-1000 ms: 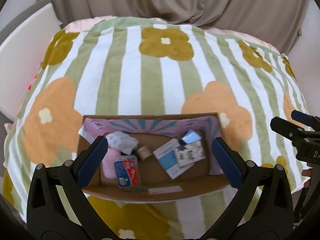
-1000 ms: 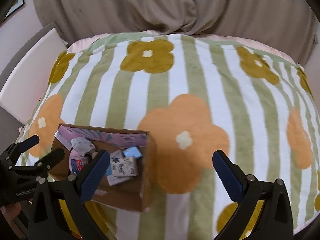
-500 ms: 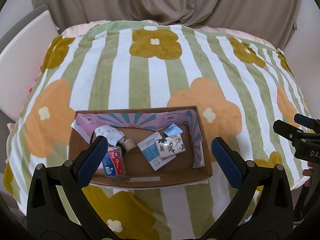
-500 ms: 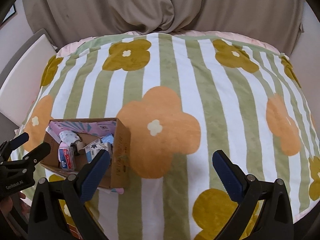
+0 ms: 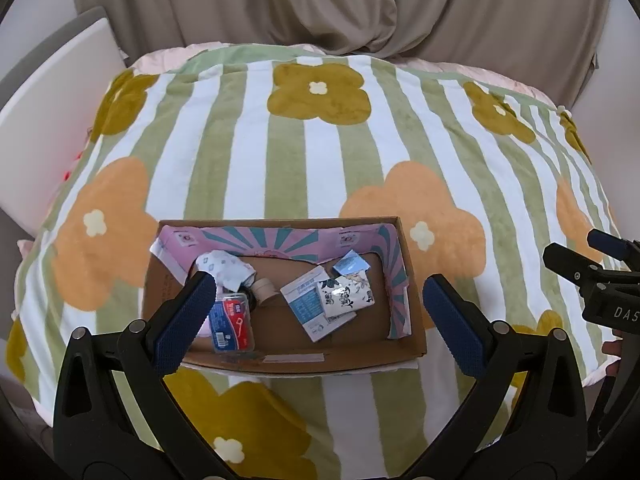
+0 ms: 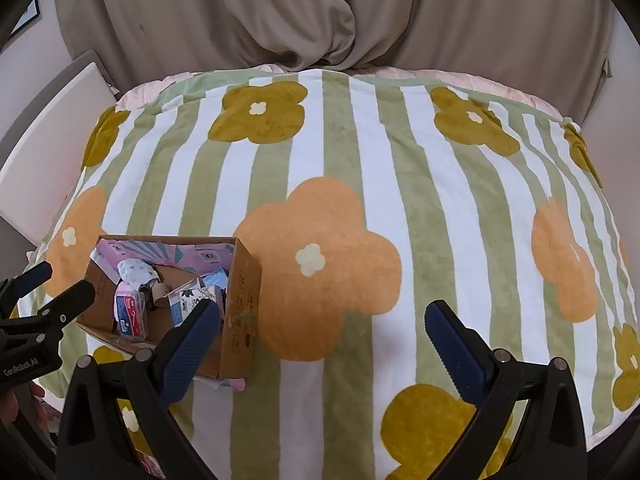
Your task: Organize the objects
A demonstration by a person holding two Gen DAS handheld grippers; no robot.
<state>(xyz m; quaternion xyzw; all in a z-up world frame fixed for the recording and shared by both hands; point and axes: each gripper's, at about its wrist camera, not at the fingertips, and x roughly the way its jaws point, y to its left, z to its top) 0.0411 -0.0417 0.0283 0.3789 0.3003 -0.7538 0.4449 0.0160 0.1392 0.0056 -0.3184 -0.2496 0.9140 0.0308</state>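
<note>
Left tongs gape wide and empty above the cardboard box, whose near-left corner disappears behind the left finger. The box sits near the front edge of the striped flower blanket, and whether a table or a bed lies under that blanket can't be told. Inside, the left view looks straight down: a red and blue plastic case by the left finger, a white patterned bundle behind it, a small tape roll, a blue and white packet overlapped by a floral packet, and a little blue sachet. Print on all of them is too small to read. A pink and teal liner lines the back and right walls.

Right tongs are also wide, nothing between them, hovering over bare blanket with the box just off the left finger. That view shows the box's outer right wall and something pink poking out beneath it, cut off.
</note>
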